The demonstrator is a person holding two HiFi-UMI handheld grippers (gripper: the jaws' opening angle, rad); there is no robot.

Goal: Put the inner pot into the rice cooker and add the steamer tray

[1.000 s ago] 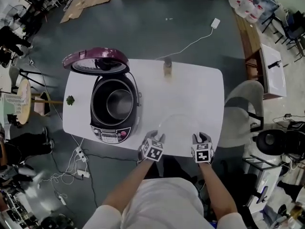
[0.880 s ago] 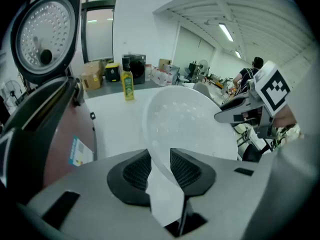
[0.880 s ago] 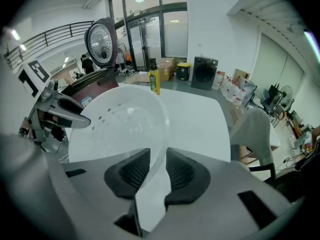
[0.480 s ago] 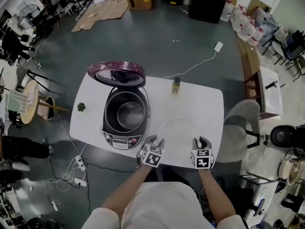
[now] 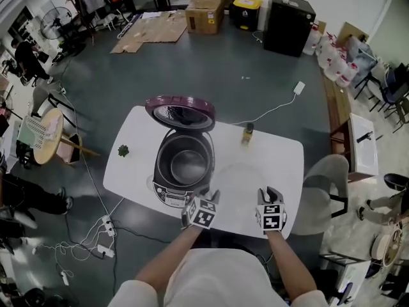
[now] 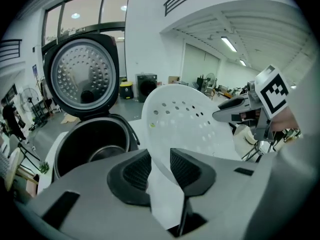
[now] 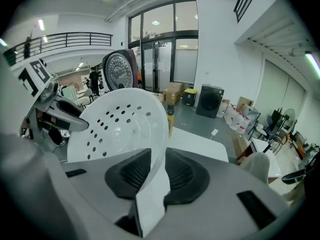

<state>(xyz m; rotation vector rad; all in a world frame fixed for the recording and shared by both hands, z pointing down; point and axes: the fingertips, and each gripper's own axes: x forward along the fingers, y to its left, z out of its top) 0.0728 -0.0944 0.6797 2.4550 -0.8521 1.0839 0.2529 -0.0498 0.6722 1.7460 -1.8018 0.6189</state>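
At the left edge of the white bench (image 5: 281, 155) lies one small green thing (image 5: 123, 150), apart from the work and seemingly of no use to it. Right of it, in the middle of the frame, stands the single rice cooker (image 5: 171, 194). Its lid (image 5: 180, 110) is thrown back toward the top of the picture, so the mouth is free to load from above. The one inner pot (image 5: 190, 165) already sits down inside the body, so that half of the task looks done. Just below and right of the cooker, the one steamer tray (image 5: 239, 174) hangs between two grippers, one on each side of its rim. A wide, thin, perforated dish would probably tip in a single pinch. The left gripper (image 5: 211, 197) has its jaws partly closed, pads pressed on the near-left rim. The right gripper (image 5: 268, 194) holds the opposite rim the same way, its jaws having just been closing onto it. In both gripper views the tray tilts up, showing its holes, beside the cooker's mouth rather than over it. At the upper right of the bench one bottle (image 5: 247, 133) stands upright, well apart from the tray.
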